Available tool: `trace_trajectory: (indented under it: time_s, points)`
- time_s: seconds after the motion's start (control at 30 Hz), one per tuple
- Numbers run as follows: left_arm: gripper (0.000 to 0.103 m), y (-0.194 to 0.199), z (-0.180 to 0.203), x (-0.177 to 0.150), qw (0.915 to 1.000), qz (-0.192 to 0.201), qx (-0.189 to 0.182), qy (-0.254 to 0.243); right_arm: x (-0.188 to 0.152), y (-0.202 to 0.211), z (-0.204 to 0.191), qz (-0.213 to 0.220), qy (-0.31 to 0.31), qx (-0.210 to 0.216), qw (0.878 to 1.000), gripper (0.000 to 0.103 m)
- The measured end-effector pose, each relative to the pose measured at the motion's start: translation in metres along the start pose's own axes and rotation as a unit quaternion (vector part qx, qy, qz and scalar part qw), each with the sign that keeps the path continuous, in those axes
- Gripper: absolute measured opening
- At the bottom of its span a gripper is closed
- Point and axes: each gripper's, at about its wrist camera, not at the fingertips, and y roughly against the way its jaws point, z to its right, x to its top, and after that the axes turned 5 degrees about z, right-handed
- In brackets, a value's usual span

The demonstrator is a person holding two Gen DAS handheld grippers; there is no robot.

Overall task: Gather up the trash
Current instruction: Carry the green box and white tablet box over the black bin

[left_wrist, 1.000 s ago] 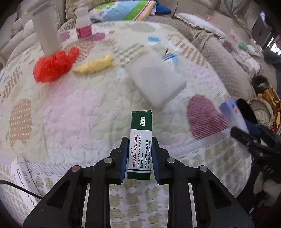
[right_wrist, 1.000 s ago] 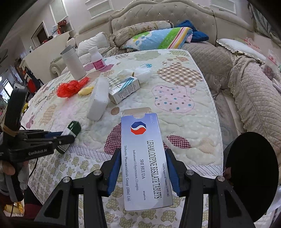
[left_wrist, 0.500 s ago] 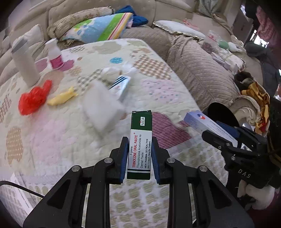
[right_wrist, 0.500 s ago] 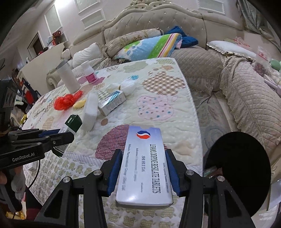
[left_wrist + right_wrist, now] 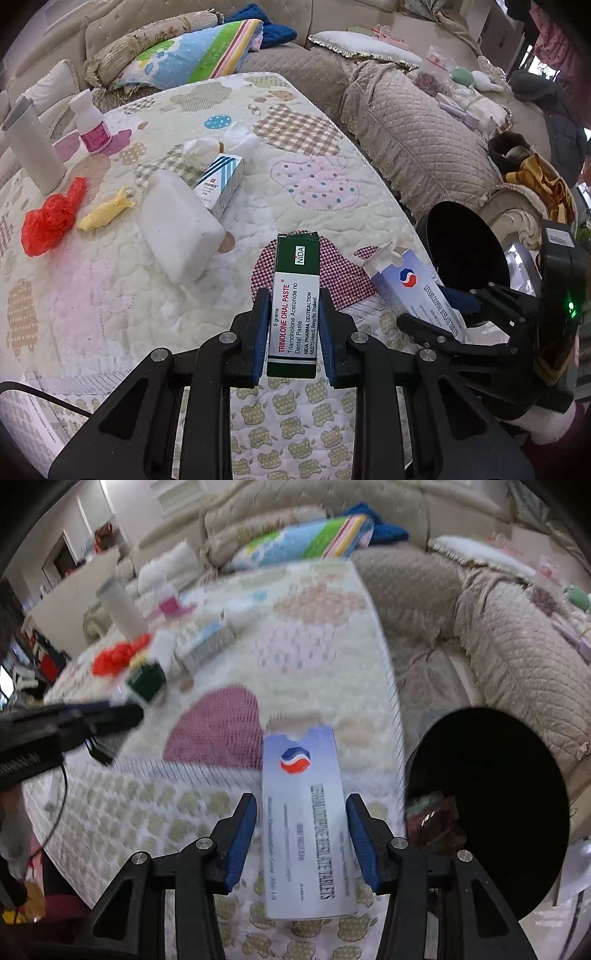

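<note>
One patchwork quilted cover (image 5: 110,280) lies over the table, and one round black bin (image 5: 465,254) stands at its right edge. On the cover I count one tall white cylinder (image 5: 31,147), one white foam block (image 5: 177,225), one white bottle with a pink label (image 5: 92,123), one striped carton (image 5: 221,181), one crumpled red bag (image 5: 48,221) and one yellow wrapper (image 5: 105,212). My left tongs (image 5: 293,328) are clamped on one green and white oral paste box (image 5: 295,295), held above the cover's near edge. My right tongs (image 5: 301,838) grip one pale blue tablet carton (image 5: 306,823) just beside the bin. Only the right view shows some trash inside the bin; that view is blurred, and the small things are clear only in the left view.
</note>
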Motion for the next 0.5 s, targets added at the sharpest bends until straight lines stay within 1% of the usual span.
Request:
trace_trajectory:
  time_s: [0.03, 0.1, 0.13, 0.2, 0.27, 0.37, 0.5]
  points:
    - [0.023, 0.0, 0.001, 0.0, 1.0, 0.0, 0.0, -0.001, 0.001, 0.001, -0.002, 0.008, 0.006, -0.003, 1.0, 0.048]
    - [0.023, 0.0, 0.002, 0.002, 1.0, 0.0, 0.0, -0.001, 0.003, 0.0, -0.001, 0.011, 0.002, 0.005, 1.0, 0.048]
    - [0.023, 0.0, 0.003, 0.002, 1.0, 0.0, -0.001, -0.002, 0.003, 0.001, 0.001, 0.02, -0.001, 0.0, 1.0, 0.045]
    - [0.023, 0.001, 0.007, 0.004, 1.0, 0.003, -0.002, -0.006, 0.003, 0.003, 0.003, 0.026, 0.001, -0.011, 1.0, 0.045]
    - [0.023, 0.001, 0.01, 0.007, 0.9999, 0.004, -0.005, -0.009, 0.003, 0.012, 0.005, 0.04, 0.0, -0.008, 0.999, 0.045]
    - [0.023, 0.001, 0.023, 0.013, 0.9998, 0.008, -0.011, -0.018, 0.005, 0.025, 0.012, 0.06, -0.008, -0.016, 0.998, 0.045]
    - [0.023, 0.001, 0.045, 0.019, 0.999, 0.013, -0.024, -0.035, 0.009, 0.042, 0.03, 0.079, -0.033, -0.023, 0.996, 0.045]
